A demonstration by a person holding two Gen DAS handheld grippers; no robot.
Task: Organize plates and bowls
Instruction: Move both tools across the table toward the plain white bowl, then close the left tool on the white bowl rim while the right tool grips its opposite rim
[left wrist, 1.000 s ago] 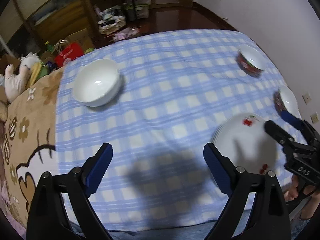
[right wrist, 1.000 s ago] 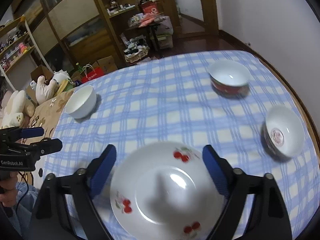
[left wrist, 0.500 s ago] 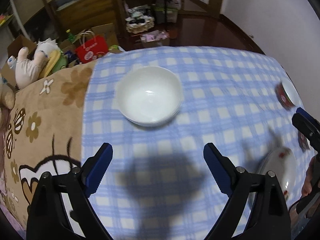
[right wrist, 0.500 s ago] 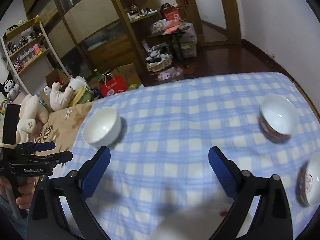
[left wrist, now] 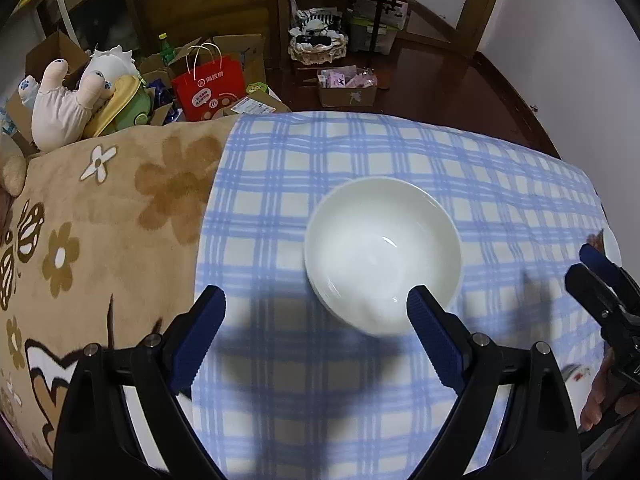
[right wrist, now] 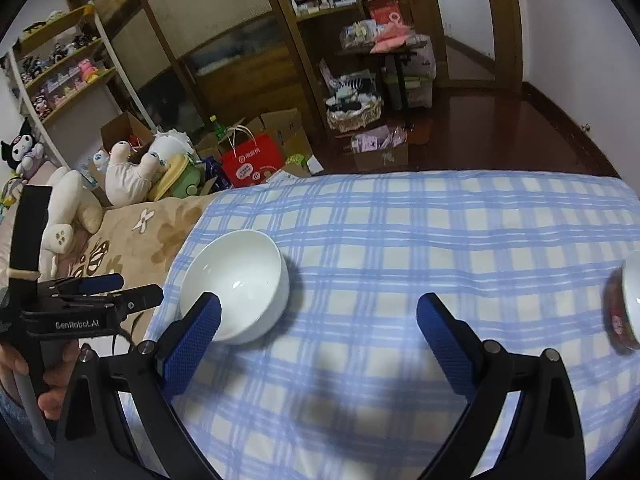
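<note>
Tan flower blanket (left wrist: pixel 104 216) at left, beside blue checked cloth (left wrist: pixel 500 184) covering surface. Left gripper (left wrist: pixel 316 322) spread wide, empty, above cloth; white bowl (left wrist: pixel 382 254) upright just ahead, nearer its right finger. Right gripper (right wrist: pixel 318 326) also wide open, holding nothing. Red-patterned bowl (right wrist: pixel 624 304) at far right edge.
</note>
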